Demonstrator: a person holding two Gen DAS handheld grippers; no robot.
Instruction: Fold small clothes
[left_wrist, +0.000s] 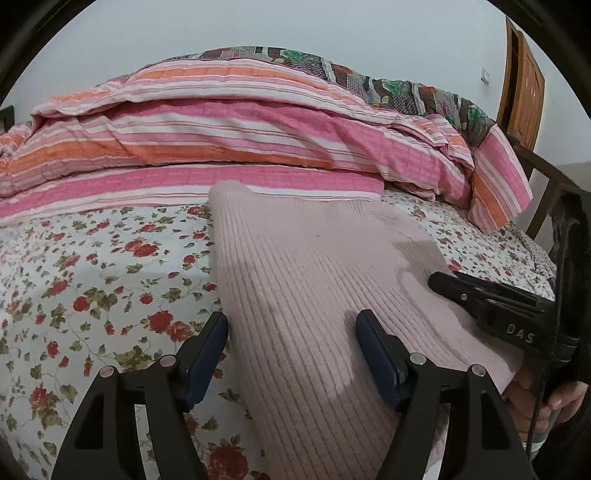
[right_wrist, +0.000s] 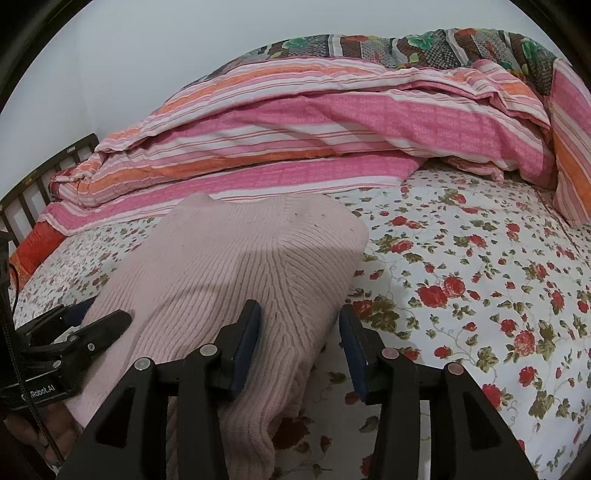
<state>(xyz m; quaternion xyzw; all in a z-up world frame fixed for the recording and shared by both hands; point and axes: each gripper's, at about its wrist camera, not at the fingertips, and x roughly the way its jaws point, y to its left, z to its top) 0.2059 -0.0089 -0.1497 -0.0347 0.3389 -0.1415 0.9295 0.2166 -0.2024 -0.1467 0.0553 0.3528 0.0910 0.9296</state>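
Observation:
A pale pink ribbed knit sweater (left_wrist: 314, 280) lies folded on the floral bedsheet (left_wrist: 92, 288); it also shows in the right wrist view (right_wrist: 240, 266). My left gripper (left_wrist: 291, 325) is open, its jaws straddling the sweater's near left edge. My right gripper (right_wrist: 299, 321) is open, its jaws straddling the sweater's near right edge. The right gripper shows in the left wrist view (left_wrist: 491, 306), resting on the sweater's right side. The left gripper shows in the right wrist view (right_wrist: 85, 332), at the sweater's left side.
A pink and orange striped duvet (left_wrist: 240, 129) is piled along the far side of the bed, with a dark floral quilt (left_wrist: 388, 85) behind it. A dark wooden bed frame (right_wrist: 40, 173) and a wooden door (left_wrist: 521, 96) stand at the edges.

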